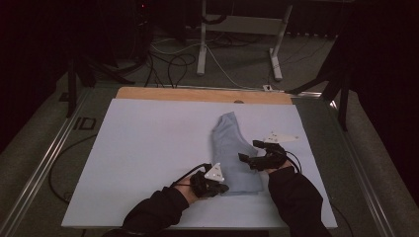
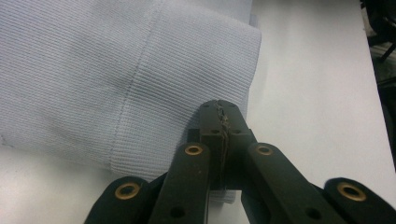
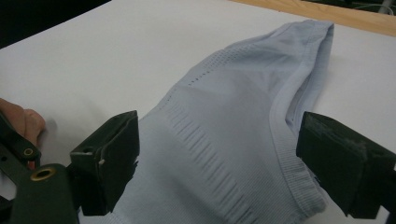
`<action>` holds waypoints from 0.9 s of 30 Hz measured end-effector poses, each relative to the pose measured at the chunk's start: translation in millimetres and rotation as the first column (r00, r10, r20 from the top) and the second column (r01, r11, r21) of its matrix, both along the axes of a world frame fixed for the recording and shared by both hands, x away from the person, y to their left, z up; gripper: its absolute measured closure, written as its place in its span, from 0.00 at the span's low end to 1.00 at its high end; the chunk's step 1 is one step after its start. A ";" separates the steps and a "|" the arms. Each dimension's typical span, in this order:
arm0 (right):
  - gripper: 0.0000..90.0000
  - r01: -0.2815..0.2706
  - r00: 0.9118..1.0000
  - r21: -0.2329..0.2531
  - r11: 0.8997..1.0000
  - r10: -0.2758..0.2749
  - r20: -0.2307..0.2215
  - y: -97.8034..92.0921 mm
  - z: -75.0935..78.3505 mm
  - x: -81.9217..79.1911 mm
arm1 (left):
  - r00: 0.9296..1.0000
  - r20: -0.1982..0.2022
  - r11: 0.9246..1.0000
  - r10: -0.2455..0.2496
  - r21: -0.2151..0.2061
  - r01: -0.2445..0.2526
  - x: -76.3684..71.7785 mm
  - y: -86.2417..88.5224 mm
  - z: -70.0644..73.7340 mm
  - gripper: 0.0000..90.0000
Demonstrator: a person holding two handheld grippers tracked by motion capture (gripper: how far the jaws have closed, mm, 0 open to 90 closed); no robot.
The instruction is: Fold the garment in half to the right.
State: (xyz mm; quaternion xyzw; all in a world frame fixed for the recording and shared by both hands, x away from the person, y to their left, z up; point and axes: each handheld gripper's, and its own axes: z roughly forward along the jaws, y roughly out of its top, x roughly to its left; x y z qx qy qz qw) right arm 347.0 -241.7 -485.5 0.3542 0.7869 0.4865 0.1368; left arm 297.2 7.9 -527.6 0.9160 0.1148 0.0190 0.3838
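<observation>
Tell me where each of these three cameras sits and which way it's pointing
High view: above the person's side, looking forward and down on the white table; both sleeved forearms, left claw and right claw show.
Left gripper view: on the left claw, looking along its shut jaws at the cuff of the pale blue sock.
Right gripper view: on the right claw, looking between open jaws along the sock.
All three share the sock.
</observation>
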 end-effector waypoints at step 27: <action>0.11 -0.081 0.996 0.014 0.997 0.081 0.047 13.9 8.1 -17.2 | 0.997 -0.042 0.971 0.059 -0.229 -0.067 15.3 47.2 30.5 0.07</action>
